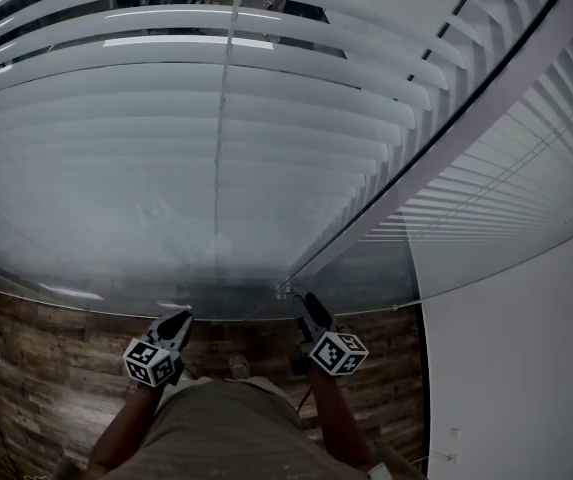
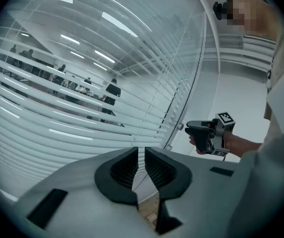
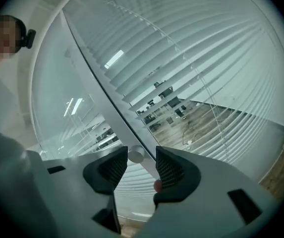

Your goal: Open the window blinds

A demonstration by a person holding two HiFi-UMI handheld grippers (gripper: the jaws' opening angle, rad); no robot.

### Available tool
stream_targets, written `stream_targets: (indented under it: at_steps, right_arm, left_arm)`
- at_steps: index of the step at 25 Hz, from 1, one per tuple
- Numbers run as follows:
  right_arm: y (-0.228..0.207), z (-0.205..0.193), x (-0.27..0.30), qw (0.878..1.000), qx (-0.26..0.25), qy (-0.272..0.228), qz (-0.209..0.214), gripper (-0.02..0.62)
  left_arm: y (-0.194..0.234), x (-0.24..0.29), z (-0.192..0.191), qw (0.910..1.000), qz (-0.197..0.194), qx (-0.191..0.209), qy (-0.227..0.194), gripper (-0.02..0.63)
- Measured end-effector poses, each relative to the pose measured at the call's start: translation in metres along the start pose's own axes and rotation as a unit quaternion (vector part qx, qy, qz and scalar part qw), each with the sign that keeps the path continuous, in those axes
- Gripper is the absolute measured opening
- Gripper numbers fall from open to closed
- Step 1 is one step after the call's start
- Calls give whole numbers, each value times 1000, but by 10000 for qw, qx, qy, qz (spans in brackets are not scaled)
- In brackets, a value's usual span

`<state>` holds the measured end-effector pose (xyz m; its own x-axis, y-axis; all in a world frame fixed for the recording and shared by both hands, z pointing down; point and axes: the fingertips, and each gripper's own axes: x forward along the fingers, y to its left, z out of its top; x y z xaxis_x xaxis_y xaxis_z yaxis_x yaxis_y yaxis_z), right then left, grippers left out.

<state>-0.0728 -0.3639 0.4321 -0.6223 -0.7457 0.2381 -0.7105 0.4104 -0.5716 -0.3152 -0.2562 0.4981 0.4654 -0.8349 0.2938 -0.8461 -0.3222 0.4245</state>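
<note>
And here are the blinds, filling the upper two-thirds of the head view: long, thin, smooth white slats stacked level, threaded by a fine vertical cord, all sealed behind a glossy glass pane. At the top of the frame, dark gaps show between the slats. Lower down the slats lie flatter and read as one pale sheet.

A slim white frame post with a dark seal line cuts diagonally from the upper right to bottom centre. At its foot sits a small round knob, pale and smooth.

The right gripper is right on it. Its ribbed black pads stand apart with the knob between the tips, tucked close to the frame-left pad, with clear space on the other side and no squeeze.

The left gripper hangs at the glass just left of the post. Its jaws are drawn together to a thin slit with nothing in it.

Each gripper carries a marker cube, white with black squares. Bare forearms reach up from the bottom edge. Below the glass runs a rough, brown wood-plank floor, and a plain matte white wall fills the lower right.
</note>
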Motion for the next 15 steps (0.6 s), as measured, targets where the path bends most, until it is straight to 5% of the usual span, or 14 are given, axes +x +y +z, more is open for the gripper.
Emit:
stream_targets:
  at_steps: [5, 10, 15]
  right_arm:
    - [11, 20, -13, 9963, -845, 136, 94, 164]
    - [8, 33, -28, 9972, -600, 157, 424, 164]
    - [-14, 3, -22, 9922, -559, 823, 748, 164]
  left_arm:
    - [-12, -2, 23, 9996, 217, -20, -159, 37]
    - [-33, 4, 28, 9988, 407, -93, -253, 37]
    - [-42, 32, -1, 9986, 434, -148, -269, 37]
